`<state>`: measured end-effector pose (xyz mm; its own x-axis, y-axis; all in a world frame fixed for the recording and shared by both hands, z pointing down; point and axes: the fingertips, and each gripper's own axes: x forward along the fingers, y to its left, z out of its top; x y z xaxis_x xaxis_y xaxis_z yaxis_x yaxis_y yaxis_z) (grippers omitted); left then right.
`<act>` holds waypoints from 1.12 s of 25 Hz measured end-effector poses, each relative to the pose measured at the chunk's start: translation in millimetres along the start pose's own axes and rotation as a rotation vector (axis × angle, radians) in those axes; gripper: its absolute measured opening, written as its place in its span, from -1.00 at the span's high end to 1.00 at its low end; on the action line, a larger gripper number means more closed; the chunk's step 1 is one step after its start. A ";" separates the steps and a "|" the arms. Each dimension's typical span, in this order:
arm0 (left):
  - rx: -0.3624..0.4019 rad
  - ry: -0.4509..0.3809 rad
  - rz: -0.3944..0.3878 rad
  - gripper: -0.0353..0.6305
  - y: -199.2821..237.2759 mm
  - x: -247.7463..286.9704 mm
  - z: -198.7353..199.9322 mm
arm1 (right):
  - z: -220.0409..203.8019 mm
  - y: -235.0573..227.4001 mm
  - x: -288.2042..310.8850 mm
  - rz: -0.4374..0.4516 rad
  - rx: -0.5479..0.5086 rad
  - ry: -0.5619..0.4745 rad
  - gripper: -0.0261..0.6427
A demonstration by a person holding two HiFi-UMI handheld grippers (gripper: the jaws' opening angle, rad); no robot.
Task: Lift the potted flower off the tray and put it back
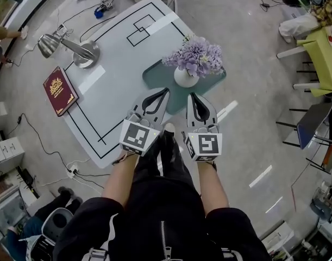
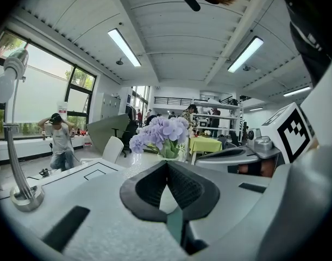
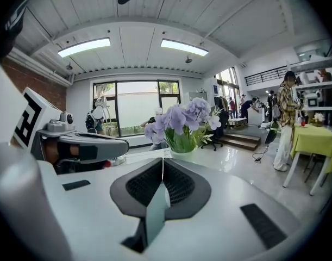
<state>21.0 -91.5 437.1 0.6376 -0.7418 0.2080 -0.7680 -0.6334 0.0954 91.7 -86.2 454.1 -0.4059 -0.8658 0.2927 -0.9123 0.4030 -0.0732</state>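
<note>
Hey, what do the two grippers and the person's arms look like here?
Both the left gripper and the right gripper have pale grey shells tapering to a point, lined inside with black ribbed pads. Each carries a cube printed with black-and-white square markers. The person wears black sleeves that leave the forearms bare.

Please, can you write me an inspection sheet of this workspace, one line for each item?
Surface: white table with black lines marked on it.
Job's things: potted flower stands upright on the teal tray.
Clutter: desk lamp and red book on the table's left part.
Grippers: left tongs and right tongs both shut, holding nothing, close before the pot.
Cables: several lie on the floor left of the table.
Surroundings: yellow table and chairs at right.
</note>
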 end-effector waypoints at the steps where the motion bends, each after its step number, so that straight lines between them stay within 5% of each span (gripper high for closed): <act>1: -0.004 0.000 -0.005 0.88 0.5 2.4 -2.1 | -3.5 -2.1 2.8 -0.008 0.000 0.005 0.90; 11: -0.044 0.015 -0.013 0.87 4.0 17.5 -19.2 | -11.5 -28.4 28.0 -0.060 -0.025 0.003 0.88; 17: -0.057 0.014 -0.014 0.88 10.8 19.2 -22.3 | -10.5 -33.5 54.3 -0.099 -0.085 -0.049 0.10; 28: -0.120 0.062 0.049 0.88 36.8 1.4 -40.0 | -3.5 -43.6 107.4 -0.136 -0.044 -0.102 0.02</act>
<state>-8.9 -107.1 479.8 0.5970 -0.7539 0.2742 -0.8022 -0.5630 0.1986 88.1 -195.8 492.1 -0.2839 -0.9380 0.1987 -0.9569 0.2903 0.0030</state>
